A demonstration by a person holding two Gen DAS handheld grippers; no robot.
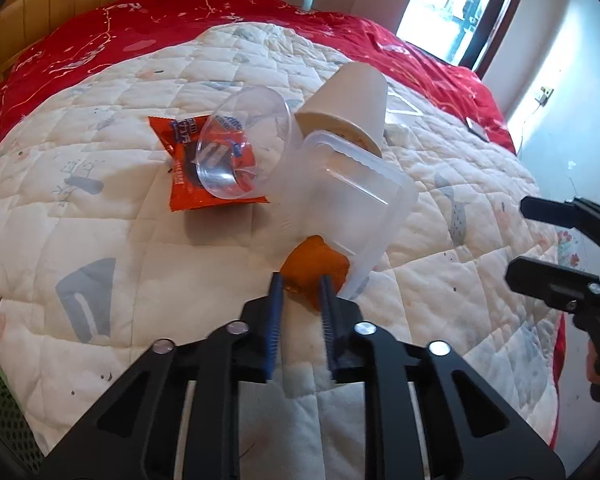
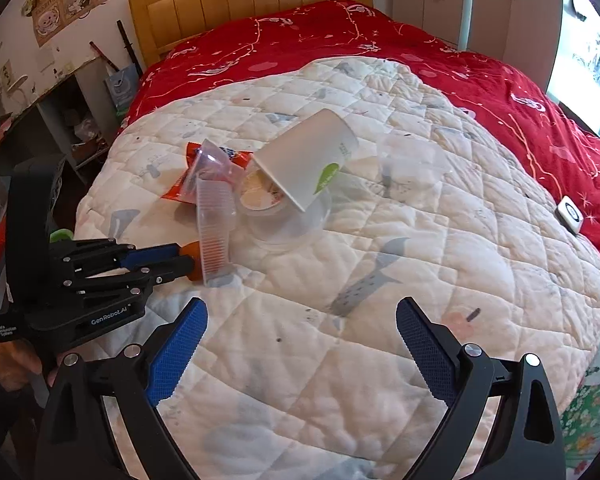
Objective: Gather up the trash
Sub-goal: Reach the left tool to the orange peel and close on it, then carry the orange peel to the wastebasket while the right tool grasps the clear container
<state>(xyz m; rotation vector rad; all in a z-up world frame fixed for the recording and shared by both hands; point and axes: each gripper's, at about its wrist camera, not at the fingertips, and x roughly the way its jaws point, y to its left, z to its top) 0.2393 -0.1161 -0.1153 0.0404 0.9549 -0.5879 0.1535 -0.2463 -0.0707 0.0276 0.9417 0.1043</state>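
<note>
Right wrist: open quilt [image 2: 340, 360] btwn gripper [image 2: 302, 314] fingers.

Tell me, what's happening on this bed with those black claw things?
A person holding two grippers is gathering trash off the white quilt. The left gripper has its jaws nearly closed around a small orange packet beside a translucent plastic container. The right gripper hangs open and empty. A white paper cup and orange snack wrapper remain.

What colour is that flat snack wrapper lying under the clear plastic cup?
Orange, with blue and white print. The snack wrapper shows best in the left wrist view, partly behind the clear cup.
</note>
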